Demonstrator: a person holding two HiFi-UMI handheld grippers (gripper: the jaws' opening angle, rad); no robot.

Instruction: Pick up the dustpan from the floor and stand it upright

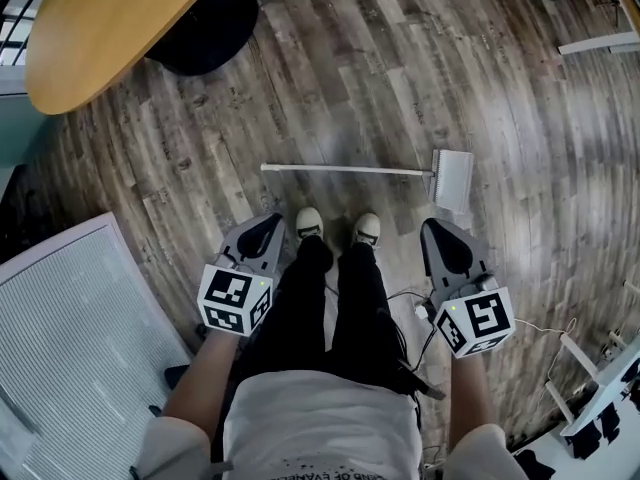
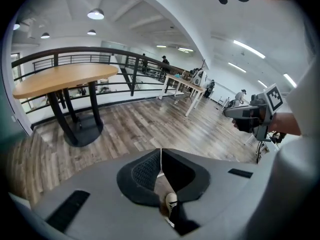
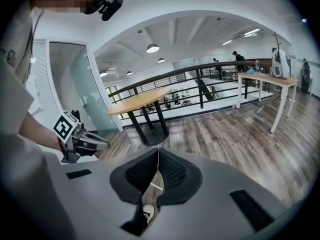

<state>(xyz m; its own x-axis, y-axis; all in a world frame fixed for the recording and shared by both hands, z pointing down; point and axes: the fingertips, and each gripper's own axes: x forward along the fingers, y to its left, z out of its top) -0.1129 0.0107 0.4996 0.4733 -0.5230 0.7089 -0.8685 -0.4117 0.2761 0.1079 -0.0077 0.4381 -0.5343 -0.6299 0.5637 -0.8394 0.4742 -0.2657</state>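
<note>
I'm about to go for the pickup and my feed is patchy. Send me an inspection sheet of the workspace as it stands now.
Surface: wood-plank floor.
Job's things: dustpan lies flat just ahead of the person's shoes. Its pan is on the right gripper's side and its long handle runs left. Nothing touches it.
Clutter: nothing seen near the dustpan.
Grippers: left gripper and right gripper are both shut and empty, one on each side of the legs, short of the dustpan.
Cables: thin cables hang beside the right gripper.
Surroundings: round wooden table on a black base at far left; white slatted panel at near left; white frame at near right.
</note>
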